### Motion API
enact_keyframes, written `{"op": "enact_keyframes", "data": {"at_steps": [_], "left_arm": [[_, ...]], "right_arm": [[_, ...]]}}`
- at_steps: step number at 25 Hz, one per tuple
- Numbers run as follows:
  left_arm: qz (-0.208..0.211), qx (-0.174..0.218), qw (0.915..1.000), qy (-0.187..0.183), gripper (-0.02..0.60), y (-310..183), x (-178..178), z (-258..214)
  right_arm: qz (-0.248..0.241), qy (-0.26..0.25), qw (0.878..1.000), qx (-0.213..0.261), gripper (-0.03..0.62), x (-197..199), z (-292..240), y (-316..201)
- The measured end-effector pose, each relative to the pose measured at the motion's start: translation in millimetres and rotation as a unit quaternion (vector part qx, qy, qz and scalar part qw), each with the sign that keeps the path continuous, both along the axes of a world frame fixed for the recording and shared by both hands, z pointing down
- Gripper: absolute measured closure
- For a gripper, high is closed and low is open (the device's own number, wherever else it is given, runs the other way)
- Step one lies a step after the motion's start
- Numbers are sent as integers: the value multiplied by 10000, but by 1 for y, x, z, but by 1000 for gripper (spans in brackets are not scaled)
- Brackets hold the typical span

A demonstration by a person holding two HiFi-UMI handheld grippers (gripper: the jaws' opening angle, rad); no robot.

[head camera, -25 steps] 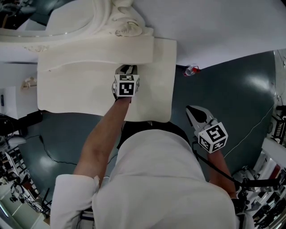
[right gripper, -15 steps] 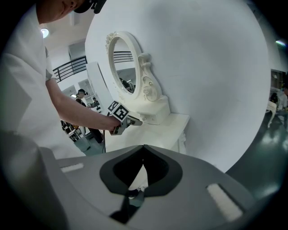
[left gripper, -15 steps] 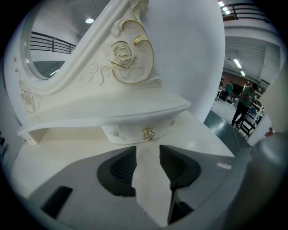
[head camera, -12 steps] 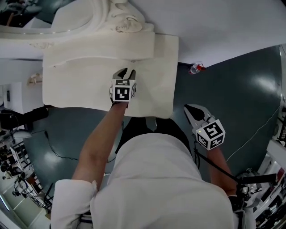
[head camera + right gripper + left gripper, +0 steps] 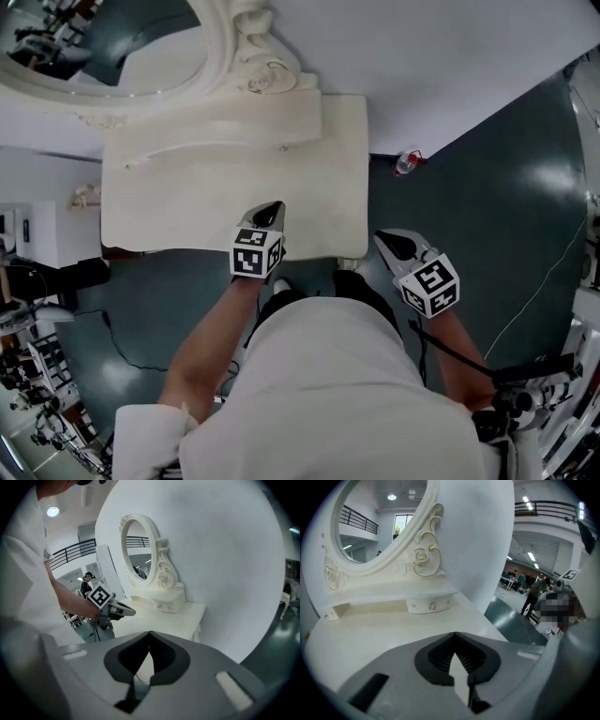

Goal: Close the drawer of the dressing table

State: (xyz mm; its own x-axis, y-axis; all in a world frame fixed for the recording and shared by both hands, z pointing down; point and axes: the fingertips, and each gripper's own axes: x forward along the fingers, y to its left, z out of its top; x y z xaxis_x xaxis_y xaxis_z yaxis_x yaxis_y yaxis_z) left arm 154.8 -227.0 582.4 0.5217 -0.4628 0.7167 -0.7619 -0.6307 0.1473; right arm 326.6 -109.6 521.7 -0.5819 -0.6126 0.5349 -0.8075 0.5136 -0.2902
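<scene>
At the far left, an oval mirror (image 5: 122, 42) in a carved, scrolled white frame is seen from above in the head view. Only the left gripper view reveals the railings and ceiling lamps reflected in its glass. Below it the bench (image 5: 169, 206), a smooth matt white slab with rounded corners, is set against a plain white wall (image 5: 450, 56).

The drawer (image 5: 429, 605) is found at the far side of the bench, under the ledge at the mirror's foot. It has a small, gently curved white front with a shiny round knob (image 5: 432, 605) and appears pushed in beneath the ledge. From above it is shown only as a thin strip.

The left gripper (image 5: 270, 210) is held above the near part of the bench, well apart from the drawer. Its grey jaws are brought together with nothing between them, and ribbed black pads (image 5: 465, 659) are shown in its own view. Its marker cube (image 5: 99, 597) is seen from the side only in the right gripper view.

Further right, the right gripper (image 5: 384, 239) is held over the dark, glossy floor (image 5: 487, 187), just beside the bench's near right corner. Its jaws are likewise closed and empty. At the far right a clear bottle (image 5: 405, 164) with a red cap lies on the floor by the wall, visible in the head view alone.
</scene>
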Motion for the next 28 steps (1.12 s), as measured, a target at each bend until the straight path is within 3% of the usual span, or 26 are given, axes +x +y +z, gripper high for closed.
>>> {"op": "enact_keyframes", "data": {"at_steps": [6, 10, 21, 28], "left_arm": [[716, -165, 9917, 1052, 578, 61, -30, -56], [1093, -191, 9834, 1437, 578, 100, -75, -86], [1847, 110, 9707, 1534, 578, 193, -210, -115], [1746, 127, 9718, 1583, 578, 207, -244, -113]], "right_arm": [[113, 187, 9996, 185, 597, -52, -18, 16], [180, 198, 9994, 202, 597, -99, -23, 31], [308, 421, 9983, 250, 597, -244, -22, 98], [109, 465, 9985, 270, 597, -282, -20, 107]]}}
